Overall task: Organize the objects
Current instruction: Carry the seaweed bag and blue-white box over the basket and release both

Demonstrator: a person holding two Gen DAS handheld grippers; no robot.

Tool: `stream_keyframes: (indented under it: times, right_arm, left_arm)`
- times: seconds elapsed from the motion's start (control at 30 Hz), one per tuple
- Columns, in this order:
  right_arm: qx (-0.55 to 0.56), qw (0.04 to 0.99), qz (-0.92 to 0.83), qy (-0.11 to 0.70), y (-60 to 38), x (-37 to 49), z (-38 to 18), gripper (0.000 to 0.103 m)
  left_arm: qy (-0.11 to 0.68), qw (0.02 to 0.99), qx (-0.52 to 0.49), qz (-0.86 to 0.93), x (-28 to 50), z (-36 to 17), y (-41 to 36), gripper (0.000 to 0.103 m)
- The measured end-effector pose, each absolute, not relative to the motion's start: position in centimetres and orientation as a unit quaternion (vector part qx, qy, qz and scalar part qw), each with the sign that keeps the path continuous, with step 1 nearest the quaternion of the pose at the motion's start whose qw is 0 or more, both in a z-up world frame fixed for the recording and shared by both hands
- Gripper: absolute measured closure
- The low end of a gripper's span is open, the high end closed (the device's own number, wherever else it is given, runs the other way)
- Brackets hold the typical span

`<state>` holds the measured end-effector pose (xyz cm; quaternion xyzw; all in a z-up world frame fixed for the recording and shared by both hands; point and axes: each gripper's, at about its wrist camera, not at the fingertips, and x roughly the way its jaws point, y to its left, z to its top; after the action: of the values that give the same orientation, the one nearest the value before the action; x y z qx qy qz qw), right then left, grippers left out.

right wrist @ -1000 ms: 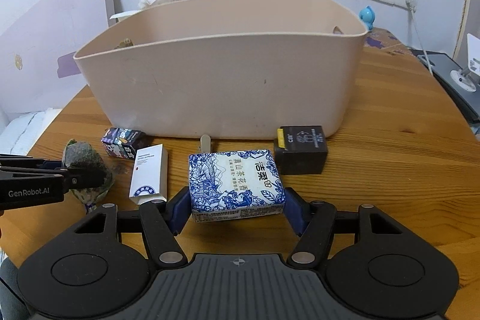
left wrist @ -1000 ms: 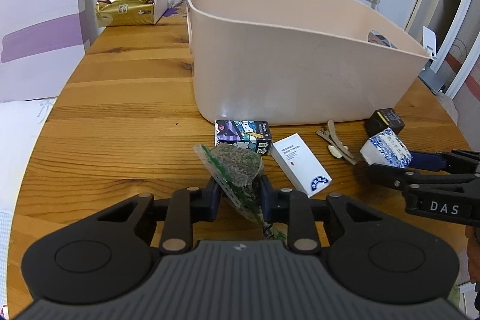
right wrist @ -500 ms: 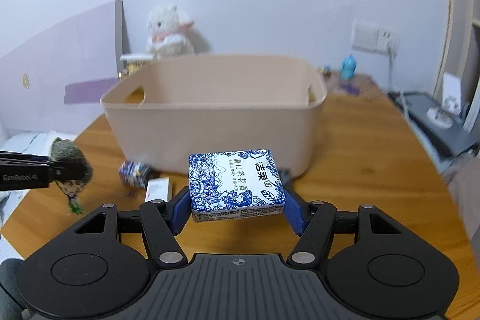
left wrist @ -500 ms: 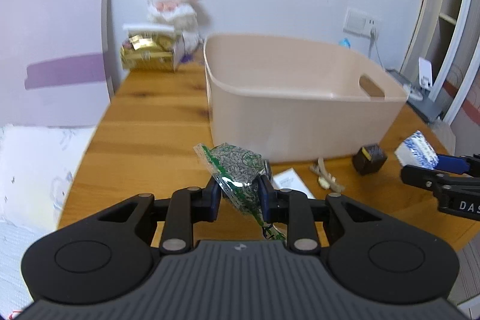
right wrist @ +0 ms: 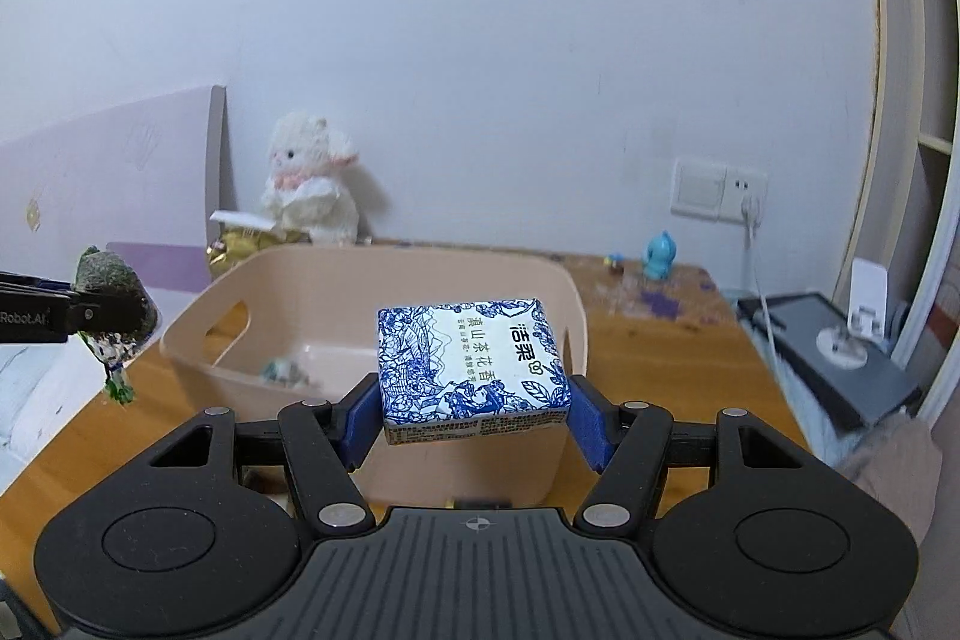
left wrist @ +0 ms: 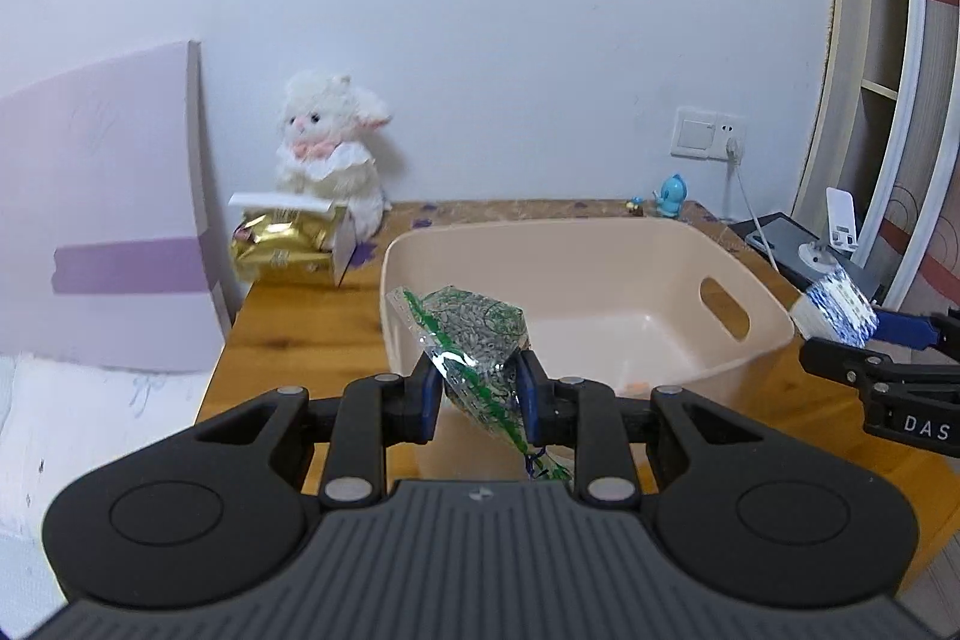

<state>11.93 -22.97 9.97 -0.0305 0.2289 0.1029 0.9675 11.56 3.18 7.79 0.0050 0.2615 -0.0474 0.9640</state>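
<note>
Since both loads look bound for the bin (left wrist: pixel 606 250), each is held above the table (left wrist: pixel 288 316) near its rim; the left gripper (left wrist: pixel 477 391) is clamped on a seed packet (left wrist: pixel 474 334) at its lower half, so the bag tilts up over the near wall; the right gripper (right wrist: pixel 474 409) pinches a tissue pack (right wrist: pixel 471 361) by its ends, flat, over the near edge; release should drop both inside.

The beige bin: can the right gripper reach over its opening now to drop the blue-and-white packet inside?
Probably yes. The right gripper holds the blue-and-white packet raised above rim height, near the beige bin. Nothing blocks the open top; the left gripper with its green snack bag is at the other side.
</note>
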Motion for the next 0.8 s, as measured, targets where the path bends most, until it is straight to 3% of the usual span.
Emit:
stream_keyframes:
  times: [0.33,0.8]
  right_arm:
    - [-0.037,0.97,0.089,0.222,-22.3,18.2,10.0,0.042]
    - [-0.074,0.943,0.08,0.313,-20.9,24.4,5.5,0.041]
  left_arm:
    - [0.286,0.957,0.03,-0.042,19.5,5.7,0.2,0.075]
    - [0.383,0.921,0.059,-0.04,26.0,-0.2,-1.6,0.074]
